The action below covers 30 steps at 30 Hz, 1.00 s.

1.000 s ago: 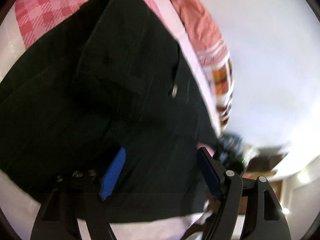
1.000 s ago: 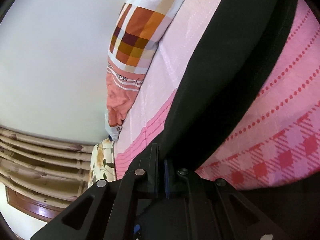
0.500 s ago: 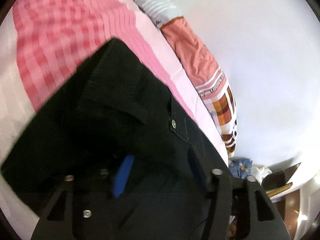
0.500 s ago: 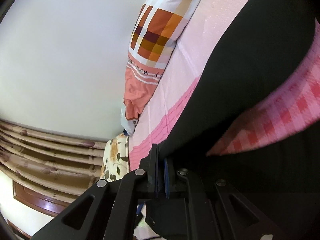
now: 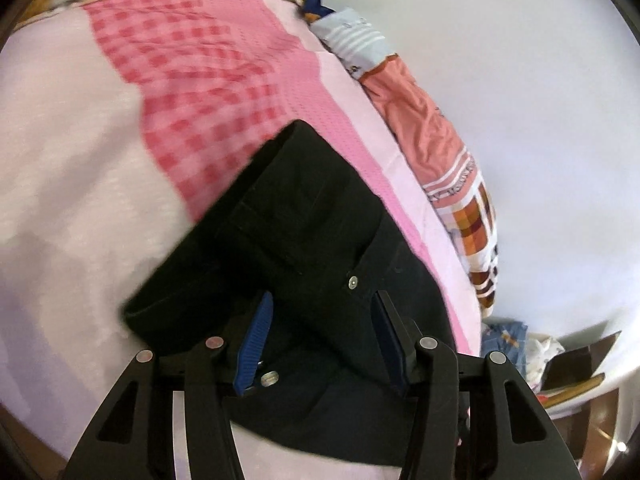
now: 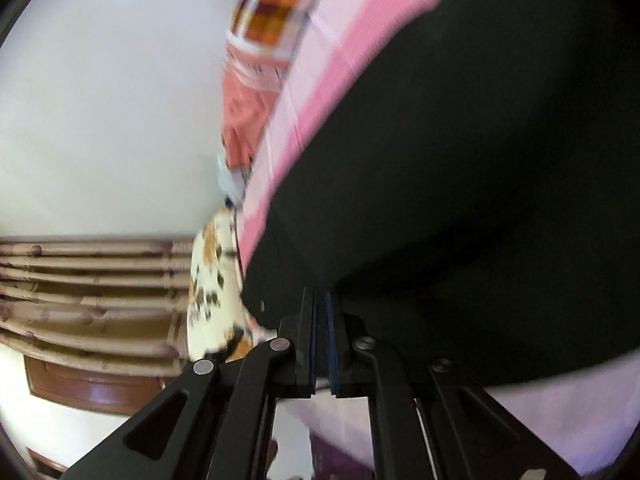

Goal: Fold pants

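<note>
1. Pants (image 5: 320,240), black, lie on the pink bedspread (image 5: 224,92) of the bed, partly folded, one layer doubled over another; a metal rivet (image 5: 352,281) shows near a pocket seam
2. Left claw (image 5: 320,332) is spread wide, blue pads visible on the inner faces of both fingers, dark fabric lying between and under them; nothing pinched, pads apart from each other
3. A second small metal stud (image 5: 269,379) sits low by the left claw's left pad
4. Right claw (image 6: 322,320) is pressed closed, pads nearly meeting, with an edge of the pants (image 6: 460,200) clamped between them; the cloth rises from the tips and fills most of the right wrist view
5. Right wrist view is motion blurred, details soft
6. Pillow (image 5: 440,148) in orange, white and checked pattern lies along the far edge of the bed against the white wall (image 5: 540,80), well apart from the pants
7. Floral cloth (image 6: 212,280) sits at the bed's end, near the right claw in its view
8. Curtain (image 6: 80,280) with beige pleats hangs to the left in the right wrist view
9. Clutter and a cardboard box (image 5: 580,360) lie off the bed, lower right of the left wrist view
</note>
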Each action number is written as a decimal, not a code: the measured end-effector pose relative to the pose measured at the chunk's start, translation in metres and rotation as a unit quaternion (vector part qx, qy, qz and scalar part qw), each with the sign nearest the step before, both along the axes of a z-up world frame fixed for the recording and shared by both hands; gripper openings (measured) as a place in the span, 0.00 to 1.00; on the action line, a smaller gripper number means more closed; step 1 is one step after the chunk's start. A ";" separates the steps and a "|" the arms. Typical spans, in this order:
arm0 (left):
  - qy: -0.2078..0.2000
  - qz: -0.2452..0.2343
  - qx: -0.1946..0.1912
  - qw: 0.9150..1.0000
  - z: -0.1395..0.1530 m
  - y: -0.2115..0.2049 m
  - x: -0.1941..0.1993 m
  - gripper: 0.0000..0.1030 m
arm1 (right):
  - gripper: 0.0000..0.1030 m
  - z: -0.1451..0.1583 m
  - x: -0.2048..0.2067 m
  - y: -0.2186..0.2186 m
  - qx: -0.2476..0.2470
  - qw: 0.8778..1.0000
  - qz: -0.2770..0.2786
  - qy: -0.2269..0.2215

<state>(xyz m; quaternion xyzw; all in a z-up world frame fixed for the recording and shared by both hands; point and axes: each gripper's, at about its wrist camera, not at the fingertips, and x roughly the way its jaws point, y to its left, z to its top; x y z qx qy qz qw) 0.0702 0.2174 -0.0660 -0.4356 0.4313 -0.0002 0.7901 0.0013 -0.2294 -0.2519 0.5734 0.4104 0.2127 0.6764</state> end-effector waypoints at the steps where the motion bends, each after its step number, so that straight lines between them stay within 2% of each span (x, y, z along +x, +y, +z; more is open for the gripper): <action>1: 0.004 -0.002 0.005 1.000 0.000 0.002 -0.004 0.50 | 0.05 -0.006 -0.005 0.007 -0.003 1.000 0.010 0.010; 3: 0.009 -0.003 0.006 1.000 -0.002 0.003 -0.012 0.50 | 0.05 -0.017 -0.011 0.008 0.007 1.000 0.013 0.020; 6: -0.001 -0.034 0.032 0.999 0.008 -0.005 -0.020 0.50 | 0.07 -0.016 -0.022 -0.020 -0.012 0.999 -0.037 0.005; 8: -0.028 -0.070 0.011 0.997 0.016 -0.019 -0.019 0.50 | 0.09 -0.014 -0.030 -0.055 -0.027 0.996 -0.087 -0.002; 10: -0.042 -0.085 -0.001 0.995 0.019 -0.028 -0.017 0.52 | 0.15 -0.021 -0.041 -0.093 -0.014 0.991 -0.135 -0.006; 12: -0.049 -0.095 0.000 0.994 0.021 -0.036 -0.012 0.55 | 0.40 -0.029 -0.050 -0.124 -0.012 0.984 -0.180 0.003; 13: -0.049 -0.100 -0.005 0.994 0.020 -0.041 -0.010 0.58 | 0.45 -0.037 -0.057 -0.145 -0.002 0.978 -0.208 0.004; 16: -0.037 -0.106 -0.023 0.993 0.012 -0.047 -0.006 0.61 | 0.46 -0.051 -0.070 -0.183 0.012 0.967 -0.256 0.014; 19: -0.011 -0.109 -0.042 0.993 0.000 -0.052 -0.004 0.63 | 0.46 -0.056 -0.064 -0.207 -0.008 0.967 -0.253 0.021; 20: -0.007 -0.107 -0.045 0.993 -0.002 -0.054 -0.002 0.63 | 0.46 -0.060 -0.056 -0.210 0.008 0.971 -0.239 0.020; 21: -0.002 -0.106 -0.053 0.993 -0.006 -0.056 -0.002 0.64 | 0.46 -0.062 -0.049 -0.208 0.024 0.974 -0.226 0.019; 25: 0.016 -0.126 -0.042 0.991 -0.010 -0.069 0.000 0.67 | 0.46 -0.052 -0.020 -0.173 0.021 0.986 -0.164 0.013; 27: 0.022 -0.140 -0.042 0.989 -0.011 -0.078 0.002 0.69 | 0.46 -0.047 -0.005 -0.155 -0.007 0.987 -0.160 0.023; 30: 0.027 -0.159 -0.038 0.986 -0.011 -0.087 0.003 0.70 | 0.46 -0.036 0.005 -0.156 -0.056 0.978 -0.196 0.038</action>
